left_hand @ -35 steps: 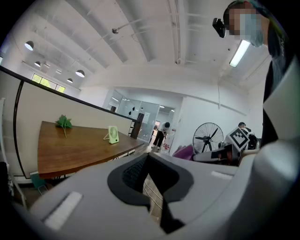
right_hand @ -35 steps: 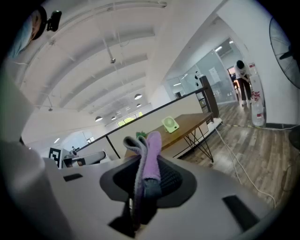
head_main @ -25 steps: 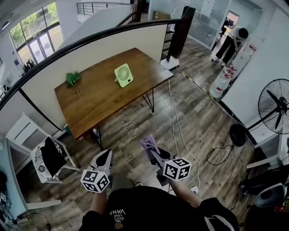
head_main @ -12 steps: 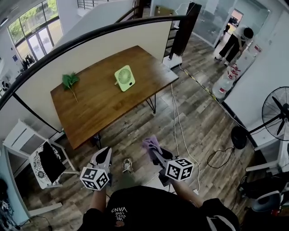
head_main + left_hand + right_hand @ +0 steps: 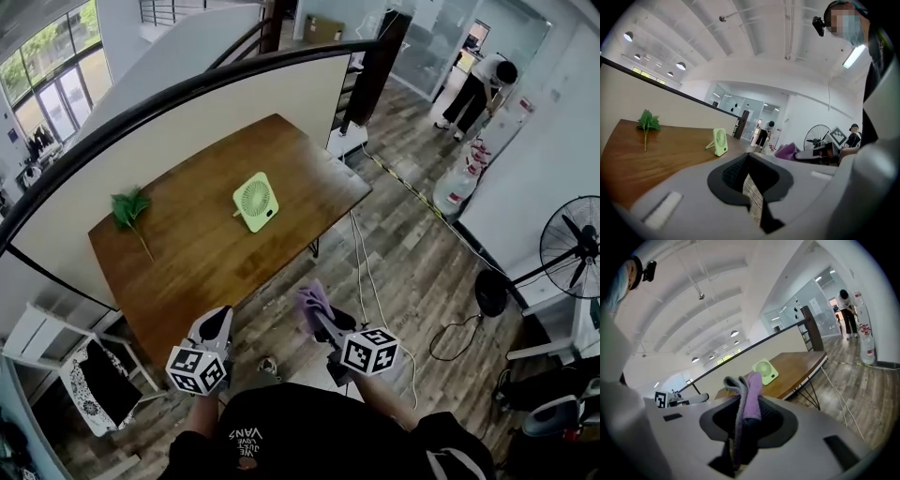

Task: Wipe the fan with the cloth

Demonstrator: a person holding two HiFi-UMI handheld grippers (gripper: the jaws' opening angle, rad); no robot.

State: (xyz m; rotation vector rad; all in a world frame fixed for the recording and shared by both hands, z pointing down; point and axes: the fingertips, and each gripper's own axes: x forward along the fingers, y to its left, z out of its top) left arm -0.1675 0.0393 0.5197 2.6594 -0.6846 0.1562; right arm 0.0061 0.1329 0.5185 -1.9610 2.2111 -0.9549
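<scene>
between the right gripper (image 5: 319,321) fingers (image 5: 776,425) a purple cloth (image 5: 311,302) is pinched, its folded end standing up past the tips. beside it, the left gripper (image 5: 217,319) has its fingers (image 5: 732,174) closed on nothing.

just ahead of both sets of fingers, the near edge of the wooden worktop (image 5: 178,281) now lies close. a second ago a broad stretch of plank floor separated them from it. the grippers sit in the same spot in the head view, so it looks as though the person has walked up with the cloth already in hand. the carry therefore seems nearly over. wiping has not begun, and the cloth is well apart from its target.

further ahead of the fingers, about mid-worktop and a little toward the right gripper's side, stands the small green fan (image 5: 255,202). it is propped on a rear stand and untouched. its round grille faces back toward the fingers and tilts upward, so the front can be met head-on. its long axis seems to run from the foot at the near side up and back, leaning away from the fingers.

farthest ahead, beyond the left fingers, a leafy sprig (image 5: 128,208) lies flat near the far edge.
</scene>
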